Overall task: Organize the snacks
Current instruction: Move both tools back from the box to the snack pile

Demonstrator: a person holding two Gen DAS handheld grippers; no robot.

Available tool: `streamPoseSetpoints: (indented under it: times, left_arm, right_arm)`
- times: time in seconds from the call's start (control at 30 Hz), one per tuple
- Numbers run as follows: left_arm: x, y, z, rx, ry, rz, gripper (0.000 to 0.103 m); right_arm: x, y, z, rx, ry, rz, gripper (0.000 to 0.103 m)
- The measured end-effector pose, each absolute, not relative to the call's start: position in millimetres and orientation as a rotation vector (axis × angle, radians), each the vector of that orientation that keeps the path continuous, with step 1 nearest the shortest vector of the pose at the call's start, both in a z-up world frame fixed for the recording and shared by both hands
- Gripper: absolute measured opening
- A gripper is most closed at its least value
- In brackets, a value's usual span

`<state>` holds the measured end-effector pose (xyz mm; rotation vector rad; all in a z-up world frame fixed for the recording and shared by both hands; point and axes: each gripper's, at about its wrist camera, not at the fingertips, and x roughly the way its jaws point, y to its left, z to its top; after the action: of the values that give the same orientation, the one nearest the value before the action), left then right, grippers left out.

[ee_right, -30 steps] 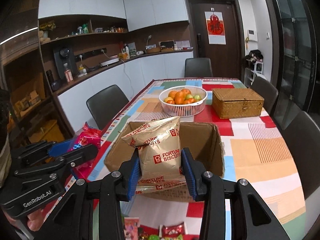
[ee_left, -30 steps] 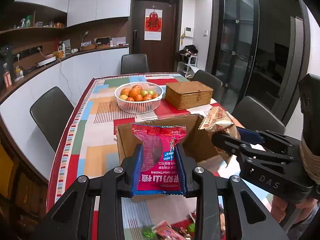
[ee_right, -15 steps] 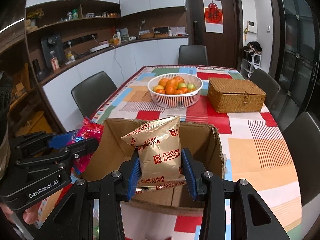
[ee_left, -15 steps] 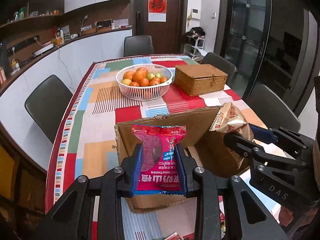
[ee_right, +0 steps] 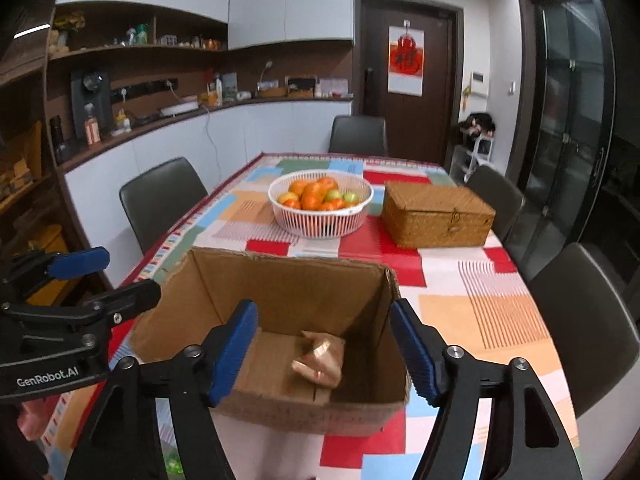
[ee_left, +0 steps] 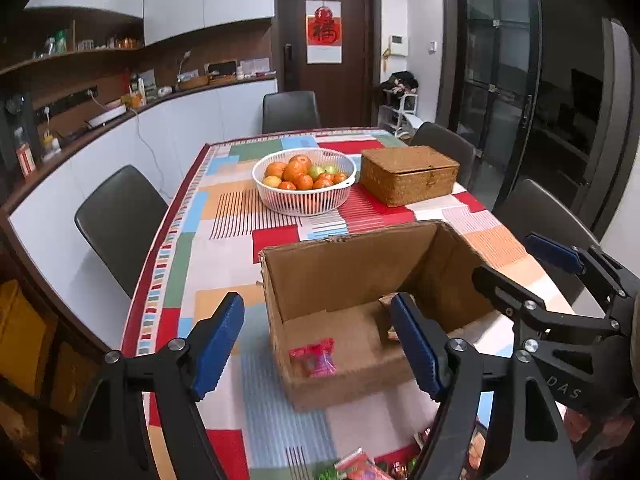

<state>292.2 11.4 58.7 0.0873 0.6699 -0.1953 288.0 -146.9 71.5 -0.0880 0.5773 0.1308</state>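
Red snack packet (ee_left: 314,361) lies flat inside cardboard box (ee_left: 340,268).

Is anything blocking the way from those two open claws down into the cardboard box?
Nothing visible does. The cardboard box is open-topped, with no flaps over it. The left gripper and right gripper both hang open above it, fingers spread. Inside lie only a red snack packet and a gold biscuit bag.

Left wrist: above cardboard box (ee_left: 340,280), angled down across it toward far door, near.
Right wrist: same heading, near, over box's right half.
Shared: box interior, fruit basket (ee_right: 320,204), wicker box (ee_right: 436,216), tablecloth (ee_left: 224,216); each gripper in other's edge.
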Motion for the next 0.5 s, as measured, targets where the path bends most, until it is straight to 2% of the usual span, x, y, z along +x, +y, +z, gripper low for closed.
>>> streamPoseSetpoints:
  times: [0.13,0.23,0.5]
  left_arm:
    - [256,16,72,0.089,0.616,-0.186,0.086]
    - [230,19,80,0.106,0.570,-0.164,0.090]
    - [172,26,86,0.126,0.512,-0.167,0.096]
  right_arm:
    - [256,-141,82,-0.113,0.522,0.148,0.075]
    - [237,-137,87,-0.123,0.496,0.169,0.078]
    - [182,-131,94,-0.119,0.463,0.213,0.078]
